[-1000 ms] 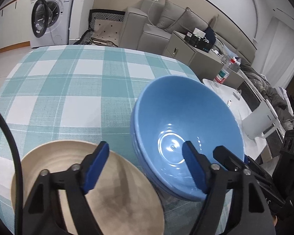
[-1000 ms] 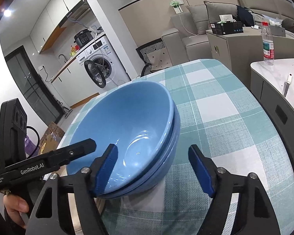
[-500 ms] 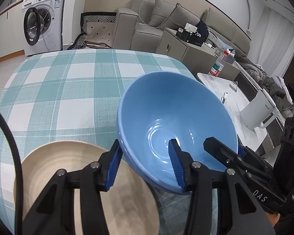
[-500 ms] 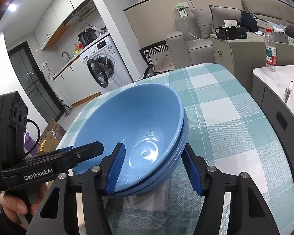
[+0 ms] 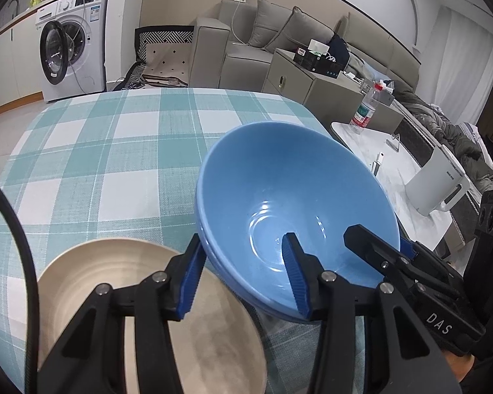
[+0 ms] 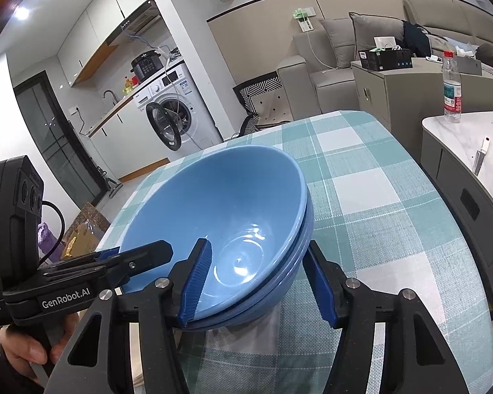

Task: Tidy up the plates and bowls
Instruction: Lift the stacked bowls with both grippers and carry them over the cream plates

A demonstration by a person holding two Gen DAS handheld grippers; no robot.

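Note:
Two nested blue bowls (image 5: 279,180) sit tilted over the checked tablecloth (image 5: 98,151). My left gripper (image 5: 243,243) is shut on their near left wall, one blue pad outside and one inside. In the right wrist view the blue bowls (image 6: 220,197) fill the middle, and my right gripper (image 6: 259,245) is shut on the opposite wall, one pad inside and one under the outer side. Each gripper's black fingers show in the other's view. A beige plate (image 5: 115,279) lies flat beneath the left gripper, just left of the bowls.
The table's right edge (image 6: 420,177) drops off beside a marble side table (image 6: 460,144) that carries a water bottle (image 6: 452,88) and a white kettle (image 5: 437,187). A sofa and a washing machine (image 5: 72,52) stand beyond the table's far edge.
Both grippers went from wide open around the bowls to closed on the bowls' walls. The left gripper shifted slightly relative to the bowls; the plate stayed in place.

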